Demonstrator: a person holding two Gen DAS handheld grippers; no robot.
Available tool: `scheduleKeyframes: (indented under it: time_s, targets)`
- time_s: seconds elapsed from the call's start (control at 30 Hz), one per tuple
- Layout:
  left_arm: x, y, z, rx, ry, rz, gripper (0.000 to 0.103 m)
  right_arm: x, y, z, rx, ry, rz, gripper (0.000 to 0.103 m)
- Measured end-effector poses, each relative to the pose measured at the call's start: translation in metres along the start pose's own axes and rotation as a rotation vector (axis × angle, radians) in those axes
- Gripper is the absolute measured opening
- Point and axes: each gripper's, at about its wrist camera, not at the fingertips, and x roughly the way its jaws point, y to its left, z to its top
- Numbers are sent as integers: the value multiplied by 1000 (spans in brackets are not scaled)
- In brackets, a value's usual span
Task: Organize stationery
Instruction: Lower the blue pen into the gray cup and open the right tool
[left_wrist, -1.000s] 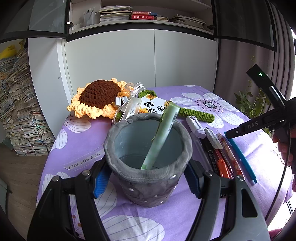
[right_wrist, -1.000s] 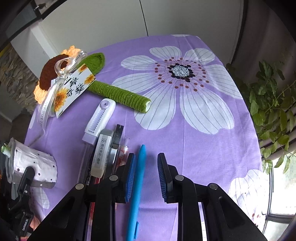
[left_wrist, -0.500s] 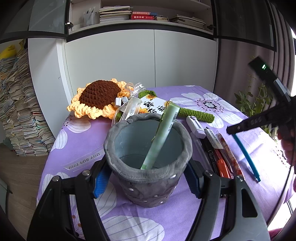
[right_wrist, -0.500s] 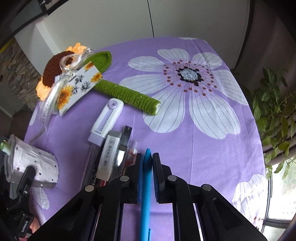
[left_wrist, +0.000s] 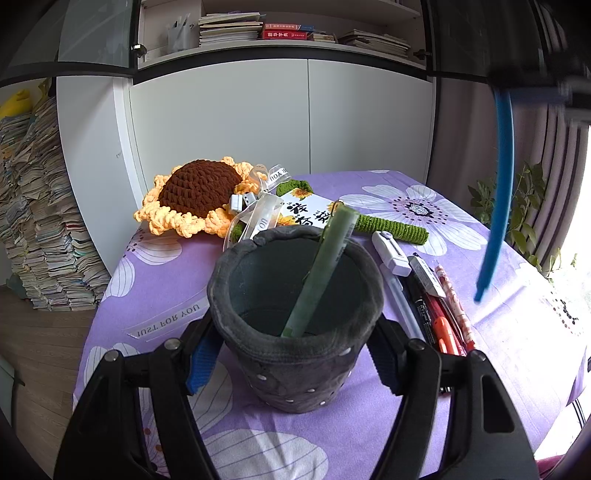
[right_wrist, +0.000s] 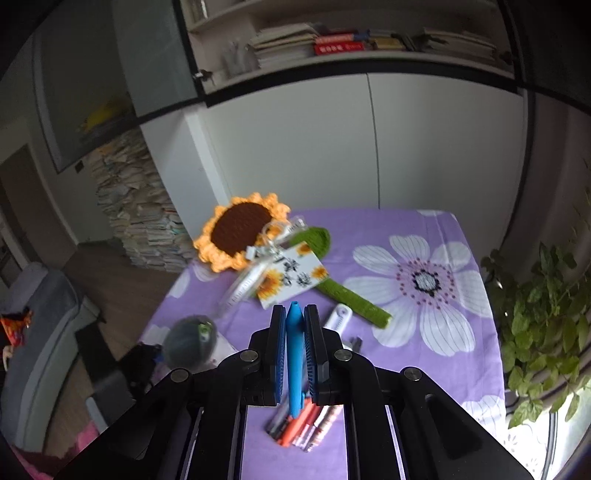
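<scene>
Grey felt pen cup (left_wrist: 295, 354) upright w/ green pen (left_wrist: 321, 269) leaning inside — blue pen (right_wrist: 294, 354) airborne, remaining pens (left_wrist: 439, 306) bunched beside cup.

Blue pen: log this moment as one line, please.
blue pen: clamped in right gripper, off the table | grey pen holder: held by left gripper | green pen: inside holder

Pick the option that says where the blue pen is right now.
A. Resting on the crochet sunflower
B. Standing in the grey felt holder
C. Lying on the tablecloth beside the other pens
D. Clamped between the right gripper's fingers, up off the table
D: the blue pen sits clamped in the right gripper, hanging clear above the pens on the table, while the grey felt holder contains only a green pen.
</scene>
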Motion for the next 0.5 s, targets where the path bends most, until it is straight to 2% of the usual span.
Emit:
scheduleKeyframes:
  time_s: [0.13, 0.27, 0.4, 0.5]
  targets:
    - [0, 0, 1, -2, 0, 2, 69, -16, 32, 19, -72, -90, 91, 11]
    - [0, 0, 1, -1, 0, 2, 69, -12, 58, 29, -122, -144, 176, 11]
    - [0, 1, 1, -1, 1, 0, 69, 11, 68, 26, -133, -122, 212, 11]
    - [0, 1, 0, 0, -1, -3, 69, 28, 69, 16, -150, -89, 183, 11]
